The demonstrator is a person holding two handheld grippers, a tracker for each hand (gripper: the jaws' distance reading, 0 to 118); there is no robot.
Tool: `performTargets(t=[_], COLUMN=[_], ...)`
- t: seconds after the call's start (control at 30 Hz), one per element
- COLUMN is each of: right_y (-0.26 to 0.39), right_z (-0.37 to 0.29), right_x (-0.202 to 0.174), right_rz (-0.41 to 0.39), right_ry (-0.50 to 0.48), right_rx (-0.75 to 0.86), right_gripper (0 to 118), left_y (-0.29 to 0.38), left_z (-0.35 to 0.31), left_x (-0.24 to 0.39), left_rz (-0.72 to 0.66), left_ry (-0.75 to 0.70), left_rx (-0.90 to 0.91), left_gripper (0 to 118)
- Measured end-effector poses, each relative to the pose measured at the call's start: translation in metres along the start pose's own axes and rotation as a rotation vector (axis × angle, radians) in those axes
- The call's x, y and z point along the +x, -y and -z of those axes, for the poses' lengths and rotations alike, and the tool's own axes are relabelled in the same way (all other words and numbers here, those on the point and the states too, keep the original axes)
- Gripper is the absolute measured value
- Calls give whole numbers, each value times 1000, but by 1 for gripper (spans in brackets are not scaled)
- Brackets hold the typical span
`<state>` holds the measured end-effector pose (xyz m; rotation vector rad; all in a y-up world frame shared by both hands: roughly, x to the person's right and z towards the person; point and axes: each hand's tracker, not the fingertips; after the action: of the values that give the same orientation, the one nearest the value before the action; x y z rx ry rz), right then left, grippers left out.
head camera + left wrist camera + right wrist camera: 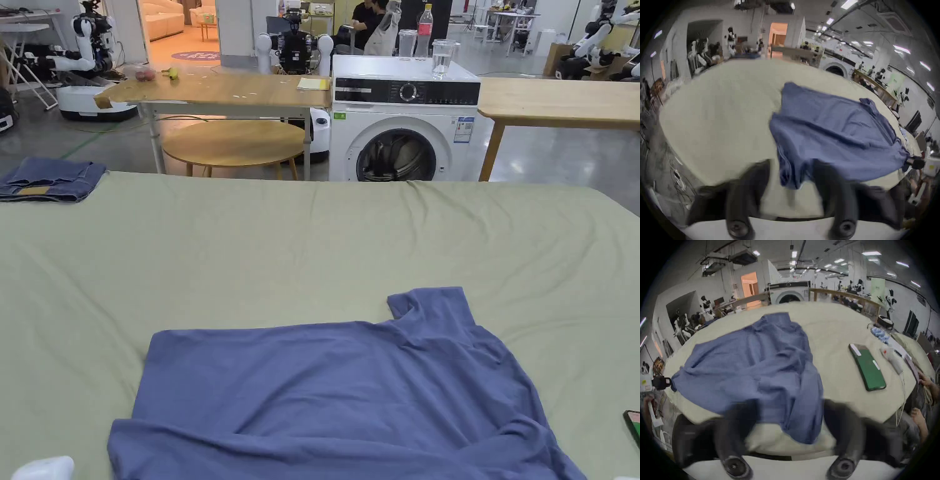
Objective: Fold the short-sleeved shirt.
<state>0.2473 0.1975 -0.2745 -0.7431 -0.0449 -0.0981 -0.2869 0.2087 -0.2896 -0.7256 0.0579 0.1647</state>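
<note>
Both hand-held grippers, left (pixel 791 177) and right (pixel 790 415), look wide open around the near hem, though it's blurry. The blue shirt (pixel 337 400) lies flat at the near edge of the surface (pixel 281 250), with lots of bare room beyond. Far off, the washing machine (pixel 400 119) has laundry inside.

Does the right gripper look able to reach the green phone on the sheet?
Probably yes. The phone lies bare on the sheet, right of the shirt, with nothing between it and the right gripper, though shirt cloth sits between its jaws.
</note>
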Motion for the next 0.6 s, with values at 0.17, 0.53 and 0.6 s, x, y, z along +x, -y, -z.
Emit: performTargets(t=[0.17, 0.53, 0.6], right_y=[-54, -84, -81], right_z=[-30, -23, -14], right_x=[-47, -114, -114], right_rz=[-64, -190, -191], right_ry=[-89, -145, -136], right_rx=[258, 380, 379], right_gripper=[109, 0, 0], left_y=[-45, -75, -80], left_z=[-21, 21, 42], left_x=[30, 56, 50], left_rz=[143, 201, 214], left_ry=[-32, 53, 8], left_rx=[192, 121, 87], left_gripper=[110, 0, 0])
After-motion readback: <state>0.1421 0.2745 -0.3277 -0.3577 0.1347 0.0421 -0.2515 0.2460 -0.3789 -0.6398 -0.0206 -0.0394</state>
